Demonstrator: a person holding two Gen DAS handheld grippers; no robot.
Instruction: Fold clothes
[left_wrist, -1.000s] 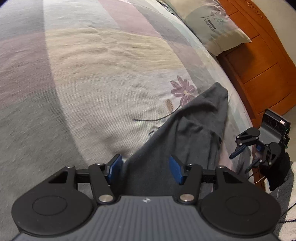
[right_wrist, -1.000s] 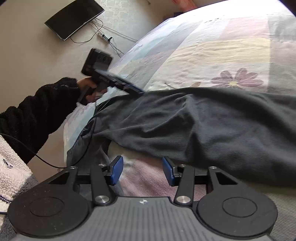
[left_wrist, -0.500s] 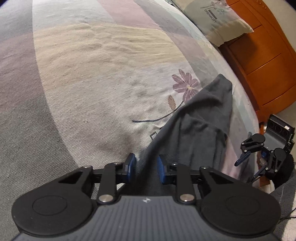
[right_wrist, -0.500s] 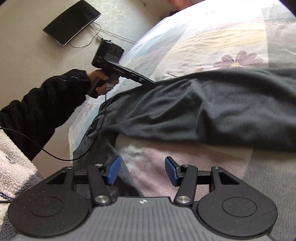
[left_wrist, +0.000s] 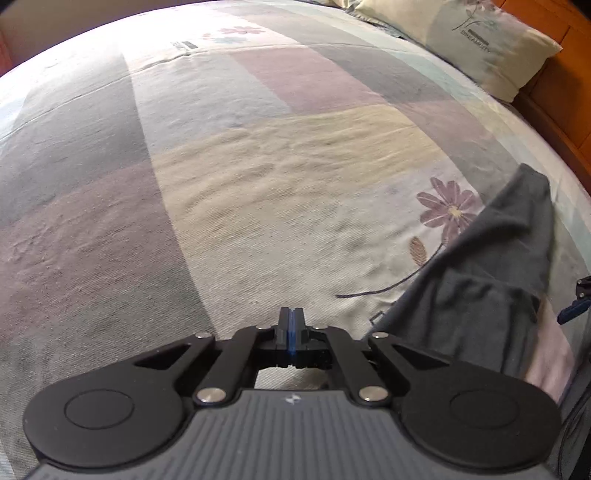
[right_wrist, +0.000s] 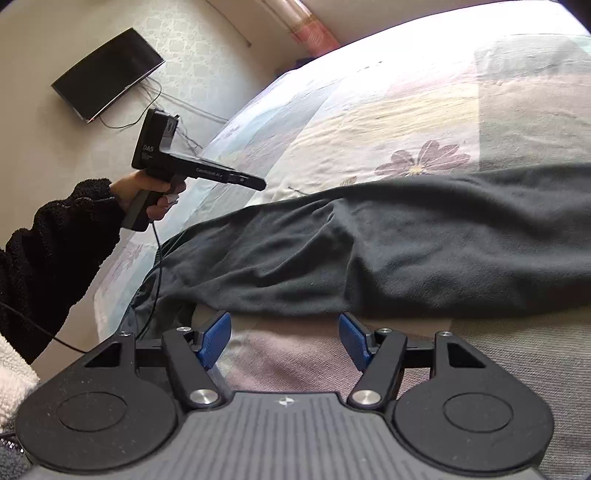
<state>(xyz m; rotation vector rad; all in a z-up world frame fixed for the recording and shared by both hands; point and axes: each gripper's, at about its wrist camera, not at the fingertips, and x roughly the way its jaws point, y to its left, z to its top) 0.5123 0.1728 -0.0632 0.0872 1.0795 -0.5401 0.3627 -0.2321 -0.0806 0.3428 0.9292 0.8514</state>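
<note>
Left gripper (left_wrist: 291, 325): matte black linkage on a ribbed grey body, its blue pads pressed flat together with no cloth between them, poised over the bedspread (left_wrist: 258, 177), a coarse woven cover in pale yellow, mauve and grey blocks with a printed purple flower (left_wrist: 448, 210). Right gripper (right_wrist: 284, 338): same build, jaws opening, blue pads apart over bare mauve cover with nothing between them. Dark grey garment (right_wrist: 388, 251): soft, fleecy knit with rounded folds, stretched long across the bed just beyond the right gripper's pads and trailing over the bed's edge; in the left wrist view it lay to the right, tapering to a point. Pillow (left_wrist: 476, 40): smooth, cream, at the bed's head. A fuzzy black sleeve (right_wrist: 48, 251) led to the left gripper's handle.
</note>
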